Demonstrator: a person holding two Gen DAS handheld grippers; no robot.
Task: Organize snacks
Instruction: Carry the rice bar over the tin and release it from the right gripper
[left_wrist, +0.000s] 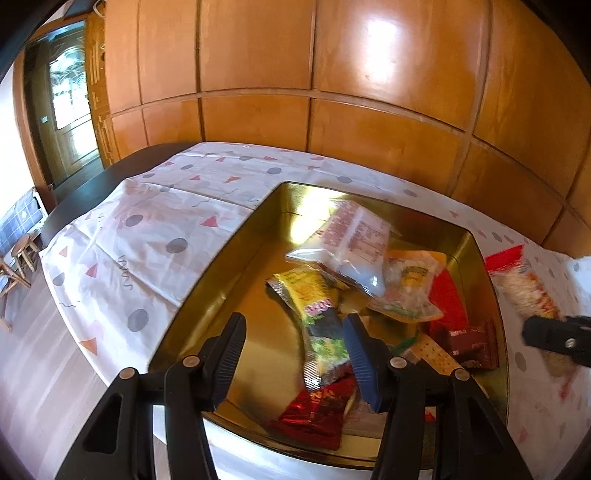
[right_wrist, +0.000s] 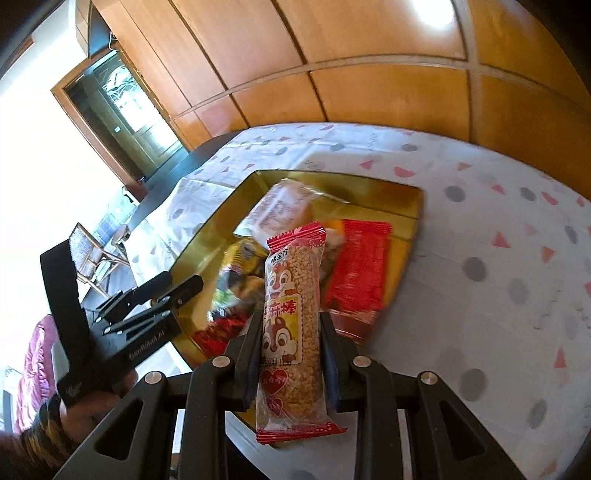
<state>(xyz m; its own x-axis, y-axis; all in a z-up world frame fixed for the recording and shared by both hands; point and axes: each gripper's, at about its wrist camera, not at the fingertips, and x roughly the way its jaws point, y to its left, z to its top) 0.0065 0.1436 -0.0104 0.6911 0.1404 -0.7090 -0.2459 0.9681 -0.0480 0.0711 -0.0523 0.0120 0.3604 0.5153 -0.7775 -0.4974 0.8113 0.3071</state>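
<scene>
- Being clamped between the two fingers of the right gripper (right_wrist: 291, 354) is a sesame snack bar (right_wrist: 290, 332) in a clear wrapper with red ends and a squirrel print; the jaws are being held narrowly apart, pressed against the wrapper's sides.
- The bar is being held lengthwise along the fingers, its far end sticking out past the fingertips and its near end reaching back toward the camera.
- A gold tin (right_wrist: 406, 206) is being seen ahead of and below the right gripper, on a tabletop covered by a white cloth (right_wrist: 480, 295) with grey dots and pink triangles.
- Several snack packets are lying in the tin, among them a red packet (right_wrist: 358, 273) just right of the bar's tip and a pale packet (right_wrist: 280, 210) beyond it.
- The left gripper (left_wrist: 295, 343) is being held partly open over the near edge of the tin (left_wrist: 221, 266), with nothing gripped; a yellow and green packet (left_wrist: 317, 314) is lying in the tin below its fingertips.
- To the right gripper's left, the left gripper (right_wrist: 177, 291) is being held by a hand (right_wrist: 85, 413).
</scene>
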